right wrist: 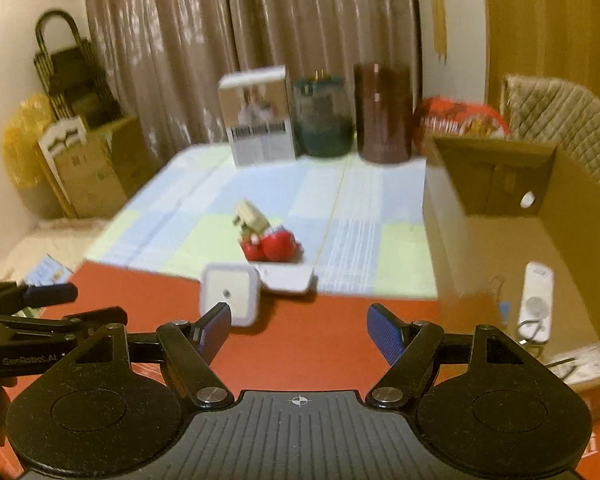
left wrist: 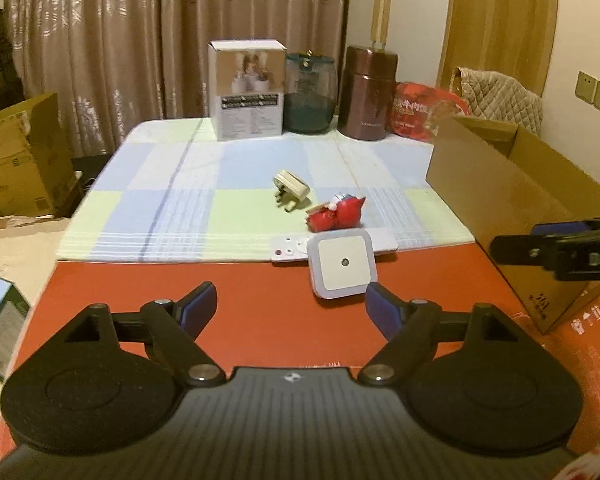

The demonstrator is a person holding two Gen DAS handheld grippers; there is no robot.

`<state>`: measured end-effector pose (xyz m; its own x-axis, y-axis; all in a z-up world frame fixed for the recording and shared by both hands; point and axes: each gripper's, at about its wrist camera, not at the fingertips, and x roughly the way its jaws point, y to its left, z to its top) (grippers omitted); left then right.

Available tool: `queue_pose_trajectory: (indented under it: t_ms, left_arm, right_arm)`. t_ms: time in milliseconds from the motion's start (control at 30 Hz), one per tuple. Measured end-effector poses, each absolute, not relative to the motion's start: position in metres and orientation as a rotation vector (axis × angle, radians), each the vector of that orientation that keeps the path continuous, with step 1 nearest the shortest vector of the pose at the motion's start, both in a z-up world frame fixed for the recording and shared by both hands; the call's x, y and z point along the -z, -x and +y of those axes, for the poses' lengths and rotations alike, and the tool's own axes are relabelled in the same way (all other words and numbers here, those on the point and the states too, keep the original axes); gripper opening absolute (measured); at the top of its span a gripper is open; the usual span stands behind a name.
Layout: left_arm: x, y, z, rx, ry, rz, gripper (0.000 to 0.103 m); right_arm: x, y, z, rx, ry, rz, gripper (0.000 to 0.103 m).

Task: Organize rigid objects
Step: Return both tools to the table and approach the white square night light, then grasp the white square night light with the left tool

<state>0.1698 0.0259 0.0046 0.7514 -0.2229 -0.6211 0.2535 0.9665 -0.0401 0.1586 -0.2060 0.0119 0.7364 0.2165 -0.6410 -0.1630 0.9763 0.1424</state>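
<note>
A square white night light point(left wrist: 343, 265) lies on the red surface just beyond my left gripper point(left wrist: 290, 306), which is open and empty. A white remote point(left wrist: 332, 245) lies behind it at the cloth's edge. A red toy point(left wrist: 337, 211) and a cream plug adapter point(left wrist: 291, 189) sit on the checked cloth point(left wrist: 188, 200). My right gripper point(right wrist: 299, 326) is open and empty, with the night light point(right wrist: 229, 294) near its left finger. The open cardboard box point(right wrist: 500, 240) to the right holds a white device point(right wrist: 536, 302). The right wrist view is blurred.
A white carton point(left wrist: 247, 88), a dark green jar point(left wrist: 310, 94), a brown canister point(left wrist: 368, 94) and a red packet point(left wrist: 426, 110) line the table's far edge. The cardboard box point(left wrist: 512, 200) stands at the right. More cartons point(left wrist: 16, 160) stand on the floor at left.
</note>
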Motion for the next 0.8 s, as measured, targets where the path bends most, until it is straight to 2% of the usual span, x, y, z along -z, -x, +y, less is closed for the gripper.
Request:
queue_pose_trajectory:
  t_ms: [367, 700, 800]
  left_arm:
    - [0.038, -0.223, -0.009, 0.321, -0.059, 0.677, 0.083]
    - [0.070, -0.251, -0.049, 0.298, -0.126, 0.666, 0.083]
    - [0.074, -0.256, -0.052, 0.264, -0.122, 0.652, 0.080]
  right_arm:
    - [0.018, -0.234, -0.218, -0.205, -0.073, 0.769, 0.072]
    - [0.023, -0.252, -0.229, -0.160, -0.038, 0.745, 0.072]
    - [0.023, -0.253, -0.229, -0.175, -0.040, 0.749, 0.072]
